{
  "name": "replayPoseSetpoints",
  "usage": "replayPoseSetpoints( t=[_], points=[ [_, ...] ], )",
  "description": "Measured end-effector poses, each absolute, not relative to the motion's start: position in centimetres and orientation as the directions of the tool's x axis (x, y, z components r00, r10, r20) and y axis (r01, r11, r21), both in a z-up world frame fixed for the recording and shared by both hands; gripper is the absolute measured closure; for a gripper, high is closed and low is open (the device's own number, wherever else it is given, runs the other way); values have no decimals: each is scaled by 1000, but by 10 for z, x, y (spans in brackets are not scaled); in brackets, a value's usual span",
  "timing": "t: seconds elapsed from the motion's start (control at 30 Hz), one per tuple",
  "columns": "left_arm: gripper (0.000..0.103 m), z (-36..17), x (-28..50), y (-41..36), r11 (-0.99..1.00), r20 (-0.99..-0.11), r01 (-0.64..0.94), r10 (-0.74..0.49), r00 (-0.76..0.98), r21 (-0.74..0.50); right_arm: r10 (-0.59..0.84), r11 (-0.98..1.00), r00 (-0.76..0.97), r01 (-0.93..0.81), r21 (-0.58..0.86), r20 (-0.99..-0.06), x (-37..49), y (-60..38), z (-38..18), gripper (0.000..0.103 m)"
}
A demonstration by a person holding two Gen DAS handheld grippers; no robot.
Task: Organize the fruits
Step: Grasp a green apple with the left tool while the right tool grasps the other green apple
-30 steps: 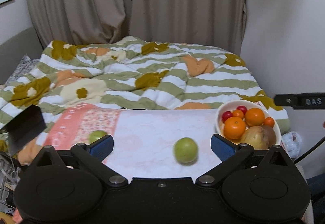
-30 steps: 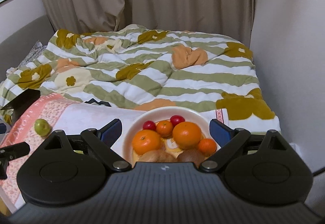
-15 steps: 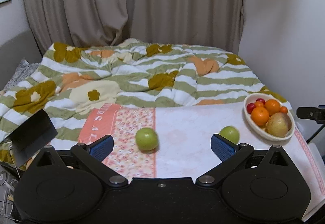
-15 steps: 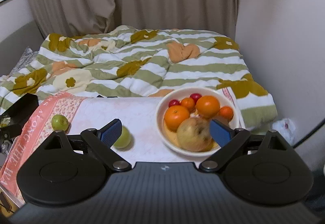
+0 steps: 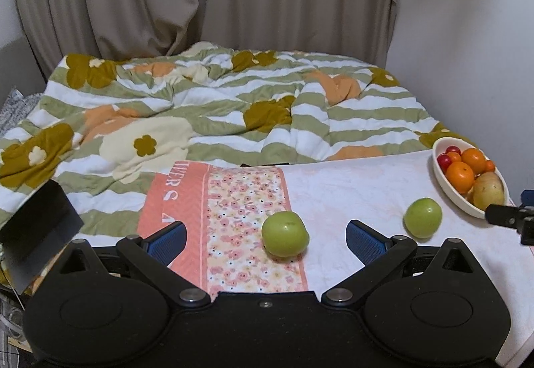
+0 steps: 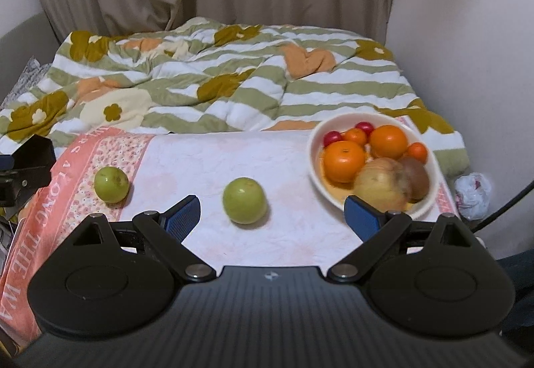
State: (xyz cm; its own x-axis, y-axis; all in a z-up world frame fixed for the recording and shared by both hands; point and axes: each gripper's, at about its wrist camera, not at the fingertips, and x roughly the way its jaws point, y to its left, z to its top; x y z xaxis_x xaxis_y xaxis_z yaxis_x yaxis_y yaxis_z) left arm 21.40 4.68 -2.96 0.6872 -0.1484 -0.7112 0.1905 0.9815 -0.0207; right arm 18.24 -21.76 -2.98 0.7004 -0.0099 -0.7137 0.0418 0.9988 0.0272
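Observation:
Two green apples lie on the cloth-covered table. The left apple sits on the floral band, between and just ahead of my open, empty left gripper. The right apple lies on the white part, between and just ahead of my open, empty right gripper. A white bowl at the right end holds oranges, small red fruits and brownish fruits.
The pink and white tablecloth covers the table. Behind it is a bed with a striped floral quilt. A black object stands off the left edge. A wall is close on the right.
Both grippers have swung left and drawn back. The left view now centres on the left apple, the right view on the right apple; the bowl slid to the right in both.

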Motion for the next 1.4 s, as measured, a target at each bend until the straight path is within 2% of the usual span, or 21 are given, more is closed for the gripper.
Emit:
replayPoseSetpoints(
  t=[0.17, 0.3, 0.37, 0.5, 0.6, 0.8, 0.97, 1.13, 1.2, 1.37, 1.4],
  points=[
    [1, -48, 240, 42, 980, -741, 192, -160, 653, -43, 10, 999, 670, 23, 34, -743, 215, -208, -53, 0],
    [9, -66, 260, 37, 981, -790, 177, -170, 589, -79, 19, 999, 631, 26, 45, -776, 240, -209, -73, 0],
    [10, -76, 268, 36, 981, -808, 165, -178, 561, -102, 32, 998, 611, 29, 63, -791, 250, -212, -82, 0],
    [22, -92, 283, 33, 983, -837, 118, -181, 517, -140, 48, 997, 570, 22, 73, -820, 265, -212, -100, 0],
    [25, -99, 290, 34, 980, -846, 66, -196, 496, -188, 59, 997, 545, 9, 76, -837, 272, -211, -112, 0],
    [46, -109, 297, 35, 973, -863, 13, -210, 459, -231, 79, 996, 521, -4, 90, -850, 280, -210, -126, 0],
    [49, -110, 295, 34, 971, -859, 12, -215, 464, -237, 88, 995, 521, -15, 94, -849, 282, -208, -129, 0],
    [49, -109, 290, 32, 976, -860, 29, -206, 466, -218, 90, 995, 523, -19, 95, -848, 284, -208, -131, 6],
    [49, -109, 286, 32, 976, -861, 33, -208, 464, -218, 96, 995, 519, -27, 97, -849, 286, -208, -133, 17],
    [49, -108, 275, 36, 977, -863, 39, -202, 462, -208, 93, 995, 526, -27, 93, -846, 287, -207, -133, 24],
    [49, -108, 273, 37, 978, -864, 37, -201, 462, -208, 92, 995, 528, -27, 92, -844, 287, -206, -134, 33]
  ],
)
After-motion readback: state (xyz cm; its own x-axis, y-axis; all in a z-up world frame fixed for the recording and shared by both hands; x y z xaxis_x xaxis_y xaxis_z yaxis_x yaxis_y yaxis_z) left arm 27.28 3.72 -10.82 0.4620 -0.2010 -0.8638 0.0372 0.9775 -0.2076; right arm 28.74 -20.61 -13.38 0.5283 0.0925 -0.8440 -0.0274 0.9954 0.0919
